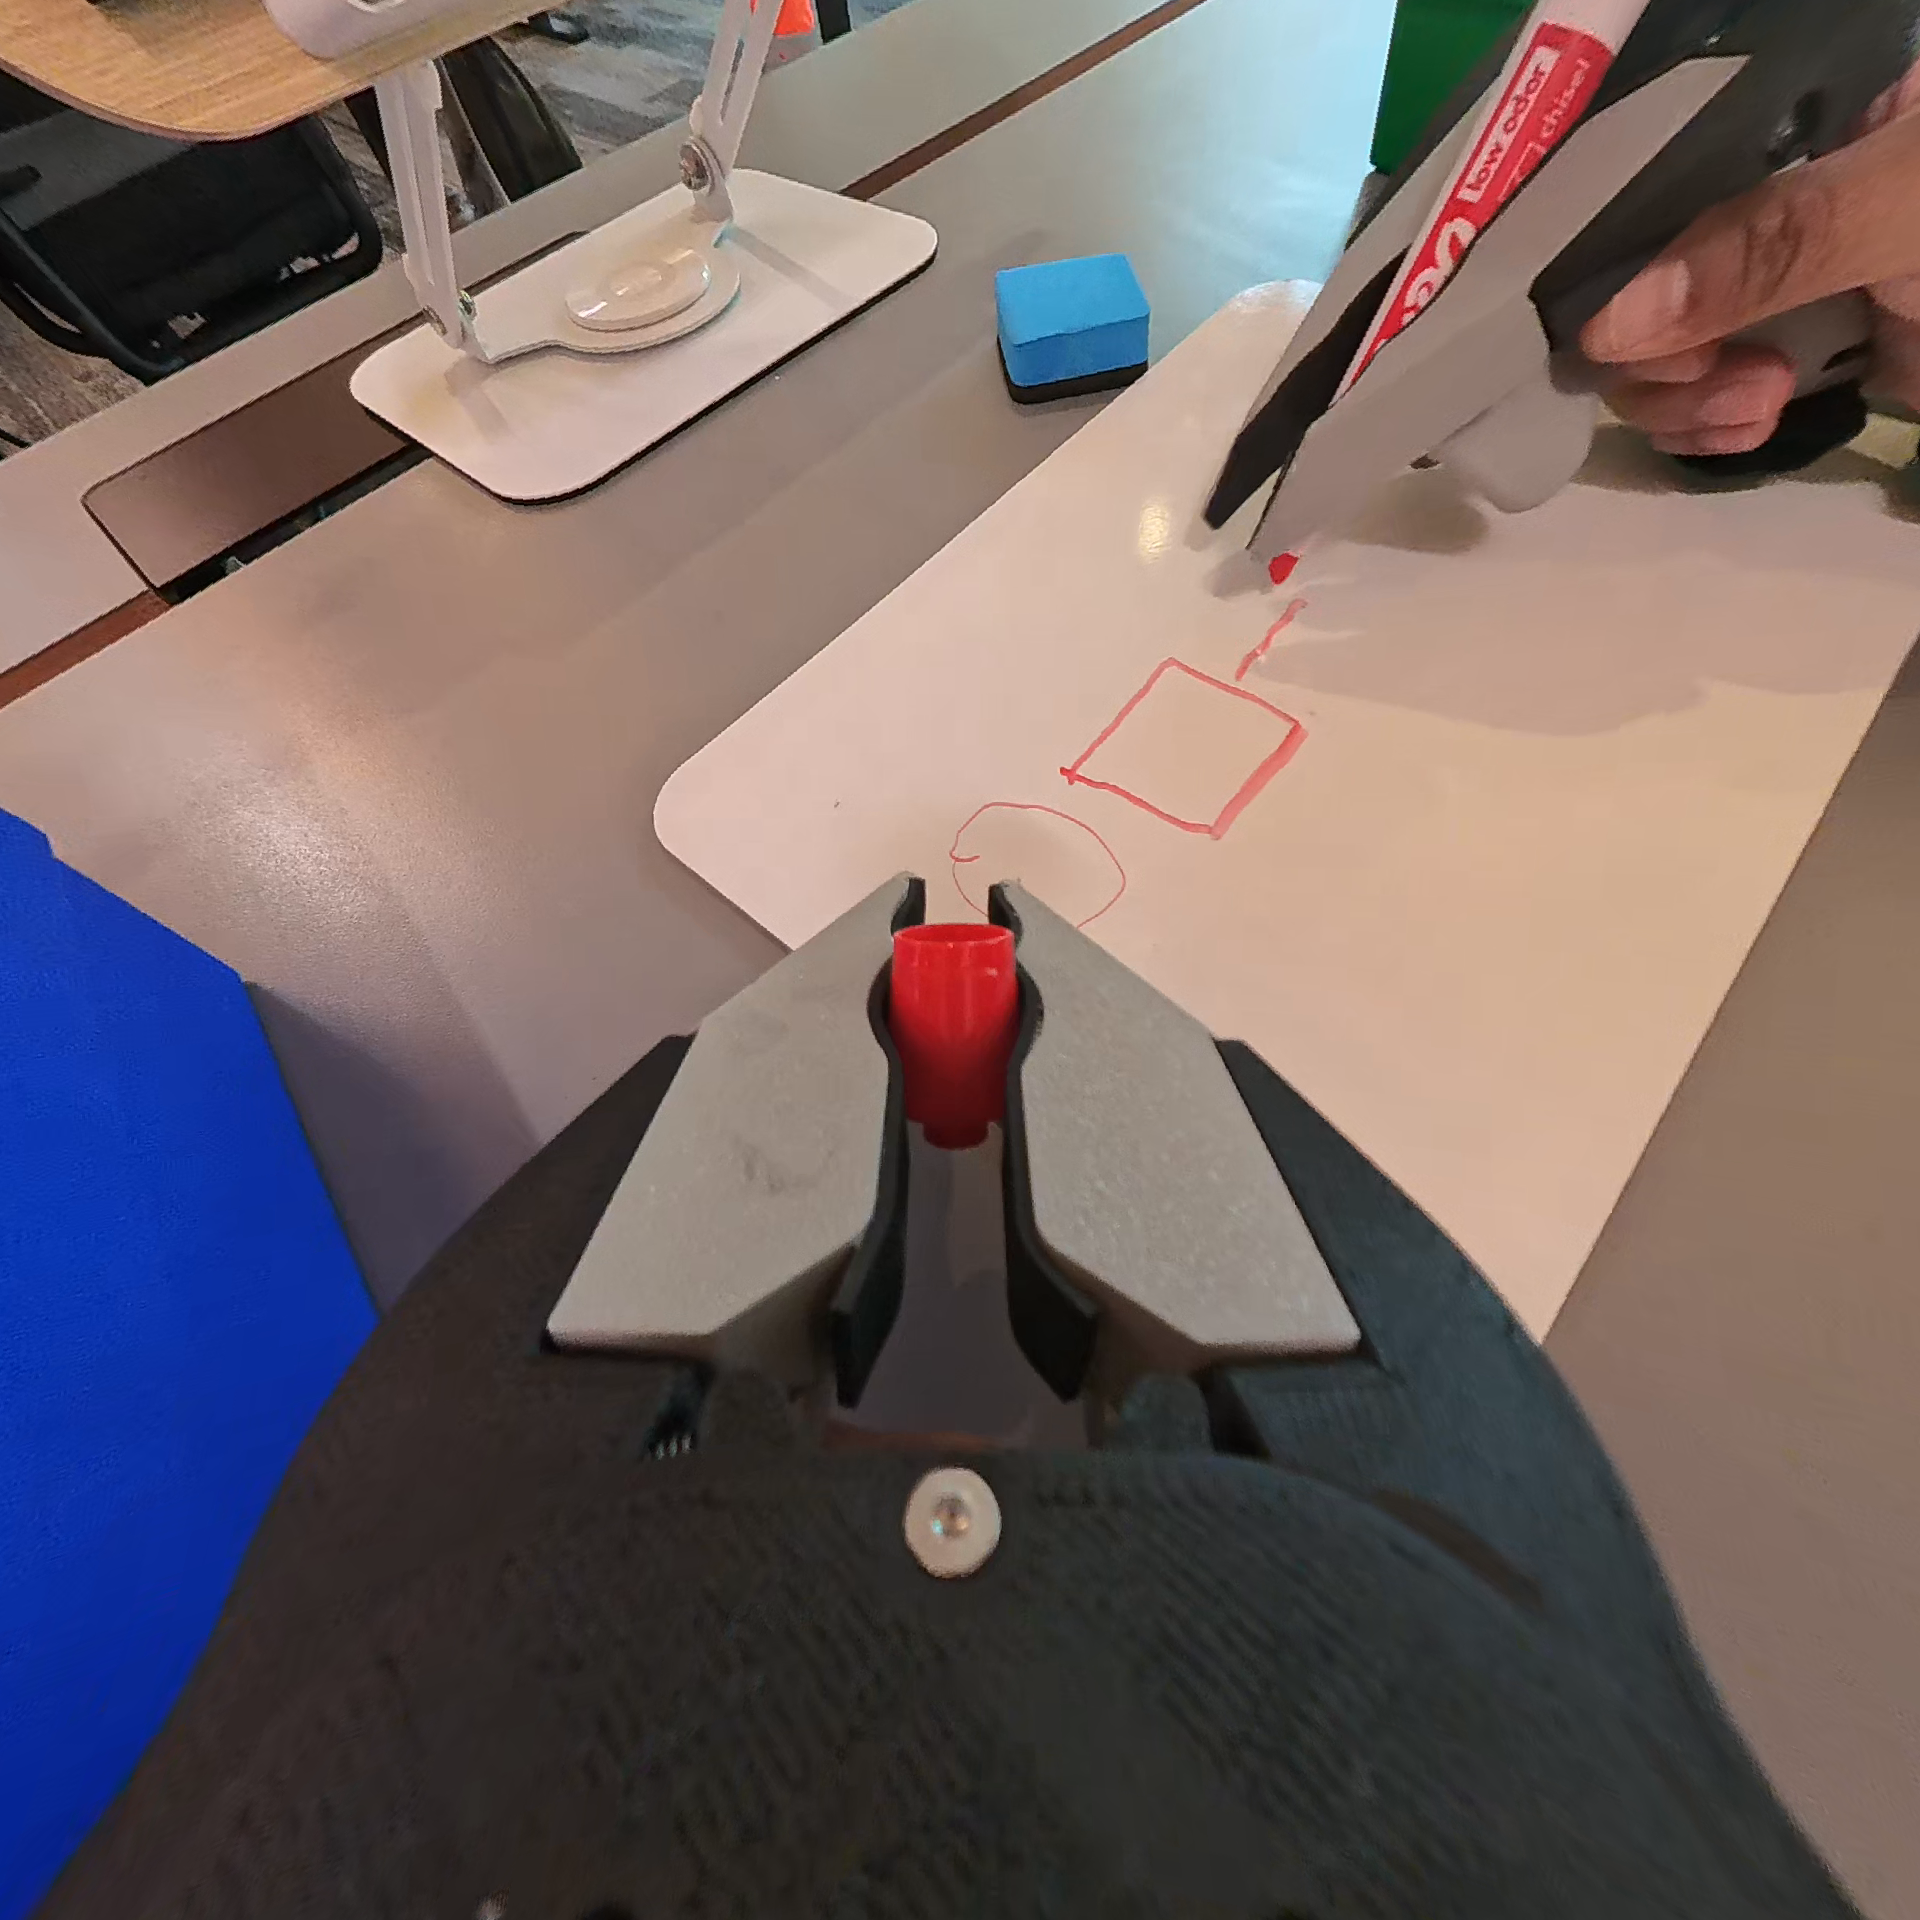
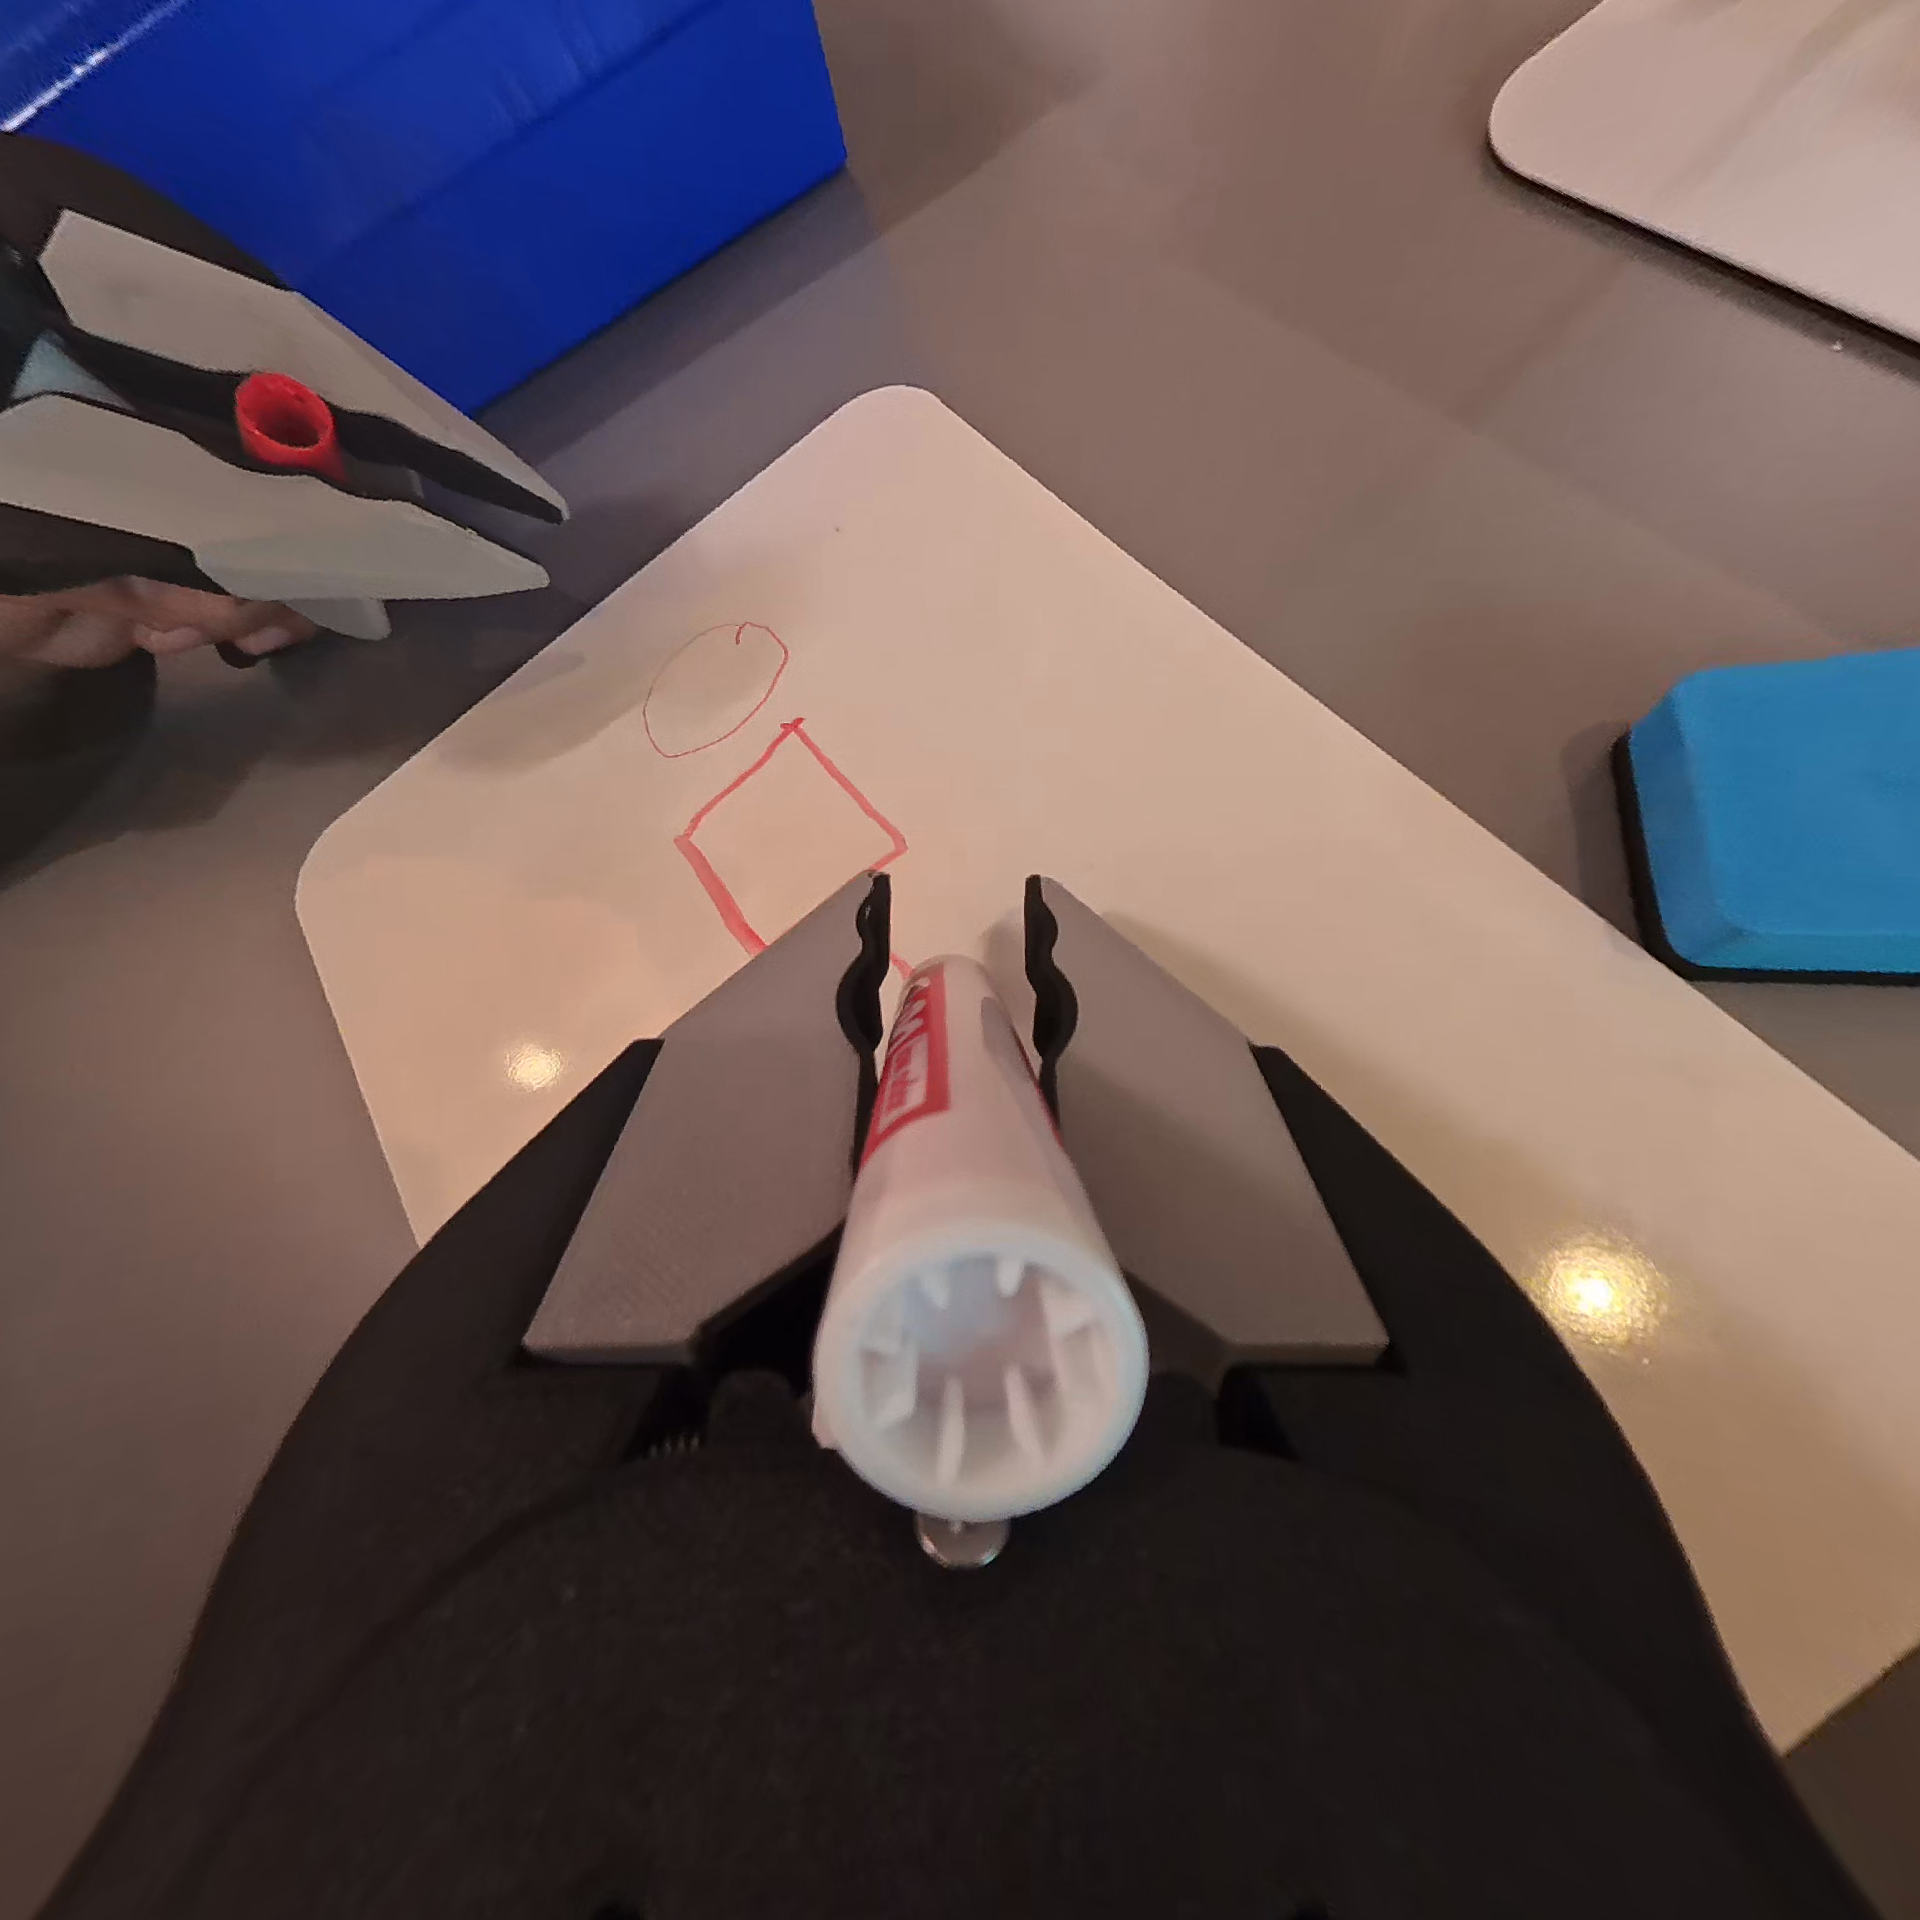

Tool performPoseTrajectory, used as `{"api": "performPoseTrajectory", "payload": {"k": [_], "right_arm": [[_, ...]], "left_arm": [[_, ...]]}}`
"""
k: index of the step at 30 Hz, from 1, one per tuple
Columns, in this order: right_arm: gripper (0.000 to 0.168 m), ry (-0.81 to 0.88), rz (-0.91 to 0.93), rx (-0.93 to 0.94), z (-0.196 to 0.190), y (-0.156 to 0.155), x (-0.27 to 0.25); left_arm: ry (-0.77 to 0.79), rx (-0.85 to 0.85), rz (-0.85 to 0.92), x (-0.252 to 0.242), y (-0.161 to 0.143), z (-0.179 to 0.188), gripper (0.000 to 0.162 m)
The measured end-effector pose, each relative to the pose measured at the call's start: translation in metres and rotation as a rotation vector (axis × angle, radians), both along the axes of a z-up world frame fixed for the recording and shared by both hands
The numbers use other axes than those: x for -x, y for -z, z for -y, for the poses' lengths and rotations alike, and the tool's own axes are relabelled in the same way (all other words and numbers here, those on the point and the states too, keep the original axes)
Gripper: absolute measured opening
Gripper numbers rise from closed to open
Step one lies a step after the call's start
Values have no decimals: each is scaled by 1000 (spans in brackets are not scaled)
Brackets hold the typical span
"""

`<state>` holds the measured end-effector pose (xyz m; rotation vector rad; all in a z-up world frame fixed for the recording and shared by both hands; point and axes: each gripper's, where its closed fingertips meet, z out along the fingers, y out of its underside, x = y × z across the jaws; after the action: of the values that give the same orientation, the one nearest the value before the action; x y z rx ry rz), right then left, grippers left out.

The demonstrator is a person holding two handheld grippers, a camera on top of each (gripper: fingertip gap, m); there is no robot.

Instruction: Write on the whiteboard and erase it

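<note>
Right wrist view: marker (image 2: 966,1195) clamped lengthwise within right claw (image 2: 956,894), above whiteboard (image 2: 1247,831).

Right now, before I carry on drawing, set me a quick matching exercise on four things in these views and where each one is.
Things:
1. red cap
2. marker
3. blue eraser
4. red square

Places:
A. lying on the grey table, off the board
B. clamped in the right gripper
C. drawn on the whiteboard
D. clamped in the left gripper

Pairs: 1-D, 2-B, 3-A, 4-C
</note>
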<state>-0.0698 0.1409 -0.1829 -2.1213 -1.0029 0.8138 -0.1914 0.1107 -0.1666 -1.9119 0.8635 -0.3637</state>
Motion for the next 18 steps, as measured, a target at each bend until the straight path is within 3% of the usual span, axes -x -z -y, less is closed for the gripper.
{"api": "performPoseTrajectory", "payload": {"k": [18], "right_arm": [[24,-18,55,75,5,11,-10]], "left_arm": [[-5,4,1,1,1,-1,9]]}}
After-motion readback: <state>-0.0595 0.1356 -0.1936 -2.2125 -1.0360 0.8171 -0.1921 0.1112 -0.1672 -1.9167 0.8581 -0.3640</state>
